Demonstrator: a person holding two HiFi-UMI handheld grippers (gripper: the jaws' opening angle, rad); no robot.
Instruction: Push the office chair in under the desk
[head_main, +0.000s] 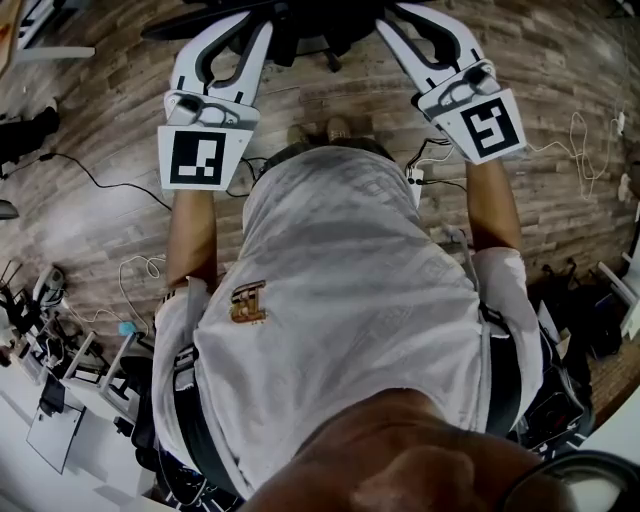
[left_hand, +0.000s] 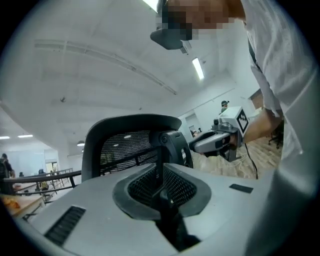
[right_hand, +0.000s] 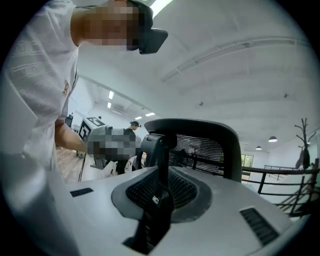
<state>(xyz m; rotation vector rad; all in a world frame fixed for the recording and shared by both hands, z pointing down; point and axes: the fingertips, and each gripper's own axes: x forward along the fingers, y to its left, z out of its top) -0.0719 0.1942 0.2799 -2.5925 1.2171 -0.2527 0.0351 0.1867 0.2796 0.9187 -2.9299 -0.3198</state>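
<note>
- Since the office chair (head_main: 300, 25) stands straight ahead of the person, at the far edge of the head view with its back turned toward them, both grippers lie on its near side; the push would run forward, away from the body.
- The top of the chair's back runs left to right, square to that push; the left gripper (head_main: 255, 22) meets it toward one side and the right gripper (head_main: 392, 18) toward the other, the two angled inward and about equally near.
- In the left gripper view the jaws are drawn together to a narrow dark seam, with no part of the chair made out between them; the mesh headrest (left_hand: 125, 145) rises just beyond the tips.
- The right gripper view shows the like: jaws closed on nothing, the same mesh headrest (right_hand: 200, 147) just past them.
- The left forearm (head_main: 192, 235) and right forearm (head_main: 495, 205) stretch forward, nearly parallel; the person leans over them.
- The desk cannot be picked out in any view; how far the chair is from it cannot be judged.
</note>
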